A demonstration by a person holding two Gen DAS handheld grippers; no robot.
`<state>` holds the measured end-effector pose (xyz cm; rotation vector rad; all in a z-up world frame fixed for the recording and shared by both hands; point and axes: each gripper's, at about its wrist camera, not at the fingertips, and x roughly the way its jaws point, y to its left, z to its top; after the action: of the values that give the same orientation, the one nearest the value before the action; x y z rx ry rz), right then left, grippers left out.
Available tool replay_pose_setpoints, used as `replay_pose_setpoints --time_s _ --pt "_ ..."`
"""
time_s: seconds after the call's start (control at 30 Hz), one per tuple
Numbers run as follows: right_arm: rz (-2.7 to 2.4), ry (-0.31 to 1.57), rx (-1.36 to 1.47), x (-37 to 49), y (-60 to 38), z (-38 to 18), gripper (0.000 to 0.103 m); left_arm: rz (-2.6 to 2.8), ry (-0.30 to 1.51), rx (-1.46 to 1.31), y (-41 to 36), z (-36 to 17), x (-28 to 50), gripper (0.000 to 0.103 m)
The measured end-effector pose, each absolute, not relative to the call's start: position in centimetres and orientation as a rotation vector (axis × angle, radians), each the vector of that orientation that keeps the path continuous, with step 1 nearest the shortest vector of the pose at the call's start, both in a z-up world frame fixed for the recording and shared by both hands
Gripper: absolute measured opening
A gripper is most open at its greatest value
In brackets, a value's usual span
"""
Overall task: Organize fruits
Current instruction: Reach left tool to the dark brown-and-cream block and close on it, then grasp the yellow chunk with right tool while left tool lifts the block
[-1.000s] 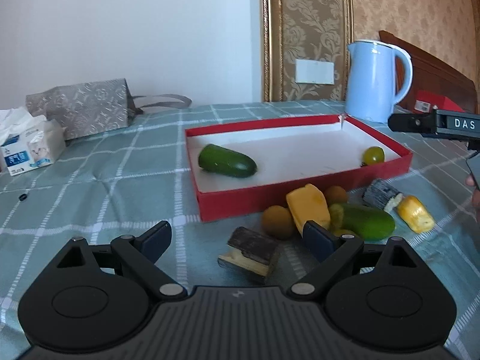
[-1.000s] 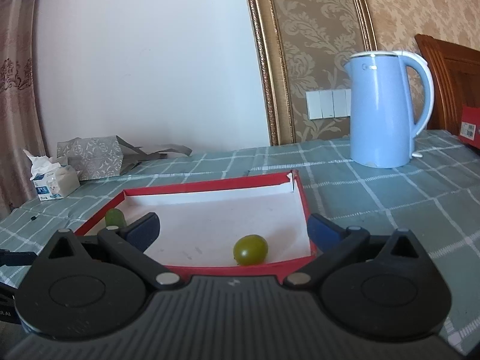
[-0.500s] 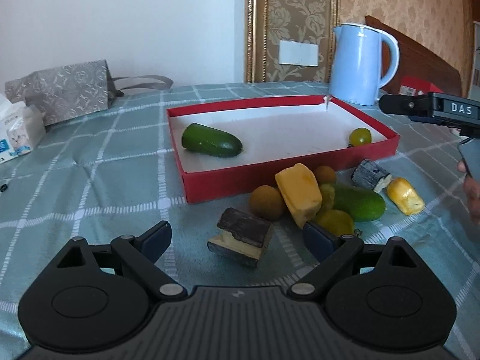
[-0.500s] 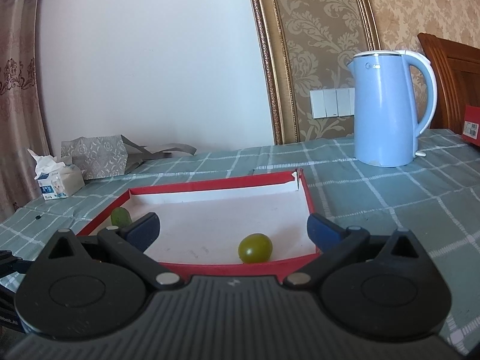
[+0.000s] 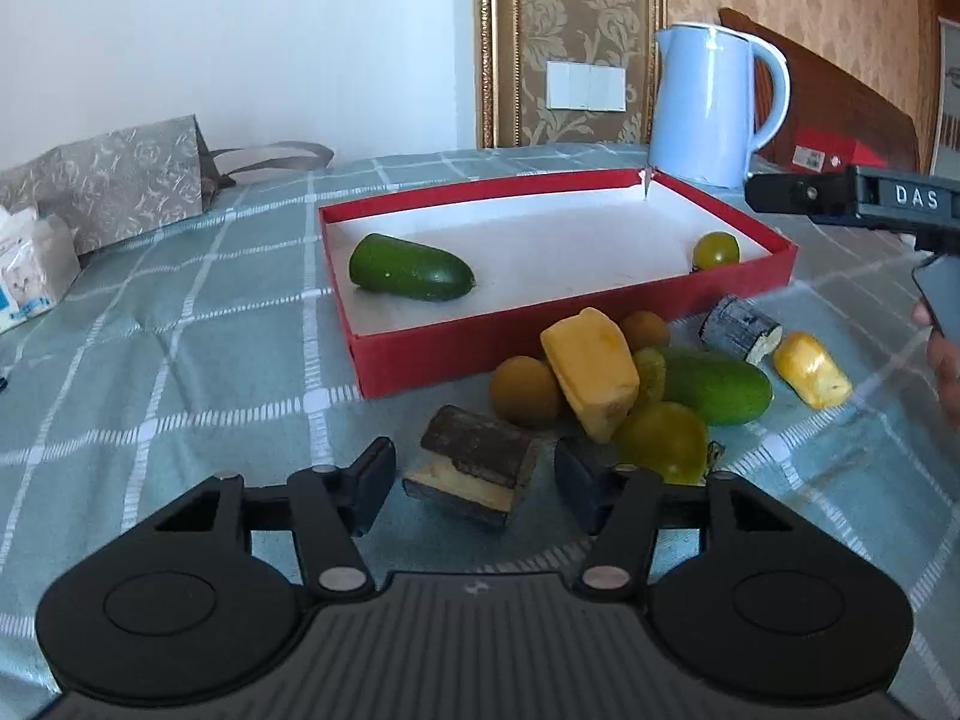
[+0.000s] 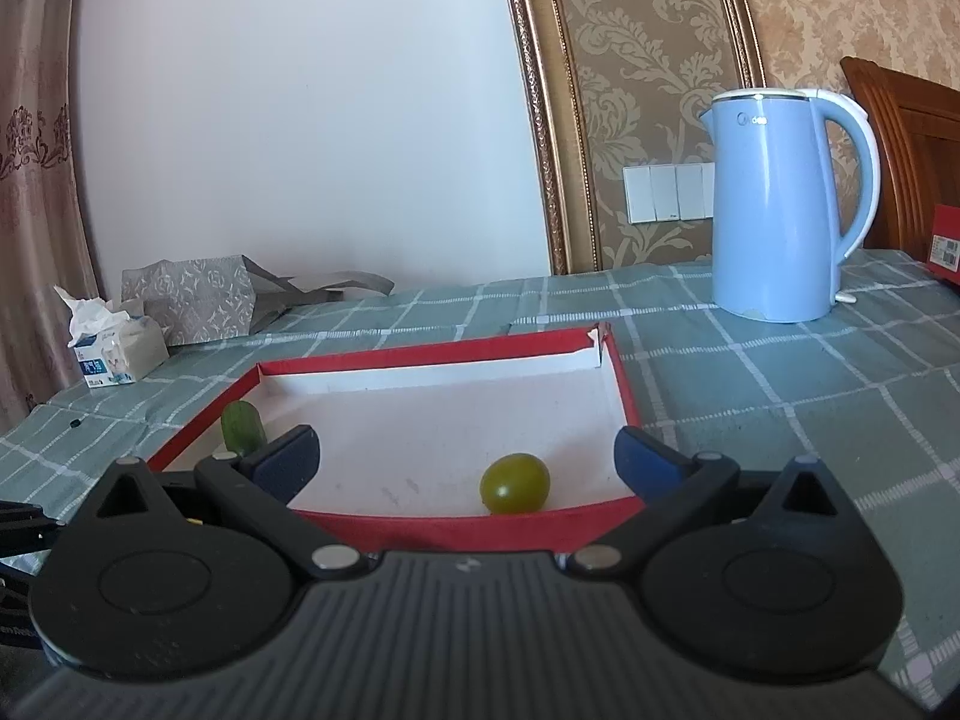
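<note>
A red box (image 5: 540,342) with a white floor holds a green cucumber (image 5: 411,267) and a small green tomato (image 5: 715,249). In front of it lie two brown round fruits (image 5: 525,390), a yellow block (image 5: 591,369), a second cucumber (image 5: 717,384), a yellow-green tomato (image 5: 663,441), a grey stub (image 5: 741,330) and a yellow piece (image 5: 810,369). My left gripper (image 5: 474,480) is closing around a dark brown chunk (image 5: 474,462) on the cloth, with small gaps at both pads. My right gripper (image 6: 467,456) hangs open over the box's near wall (image 6: 456,531), above the tomato (image 6: 515,483).
A blue kettle (image 6: 786,204) stands behind the box at the right. A tissue pack (image 6: 114,348) and a grey bag (image 6: 192,300) lie at the far left. A wooden chair back (image 5: 840,96) and a red carton (image 5: 822,153) are beyond the kettle. A hand (image 5: 945,360) shows at the right edge.
The left gripper's jaws have narrowed from wide apart to close on either side of the dark chunk. The right gripper and the fruit have stayed put.
</note>
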<state>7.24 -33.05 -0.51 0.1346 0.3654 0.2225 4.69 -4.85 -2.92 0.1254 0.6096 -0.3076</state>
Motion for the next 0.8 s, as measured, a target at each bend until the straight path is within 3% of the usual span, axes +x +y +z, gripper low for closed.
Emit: replay_pose_setpoints --time_s 0.1,0.17,0.4,0.8 --pt "0.223 0.364 0.130 7.2 -33.1 -0.5 0.103 -0.312 0.609 0.121 -4.8 -2.9 4.7 0.055" --pt "0.221 0.364 0.116 7.0 -33.1 -0.2 0.103 -0.315 0.604 0.122 -4.8 -2.9 4.7 0.042" --pt "0.219 0.320 0.041 5.0 -33.7 0.0 0.103 -0.311 0.605 0.102 -4.6 -2.9 4.7 0.043" --pt "0.265 0.425 -0.139 1.4 -33.3 -2.4 0.103 -0.310 0.604 0.109 -4.8 -2.9 4.6 0.043"
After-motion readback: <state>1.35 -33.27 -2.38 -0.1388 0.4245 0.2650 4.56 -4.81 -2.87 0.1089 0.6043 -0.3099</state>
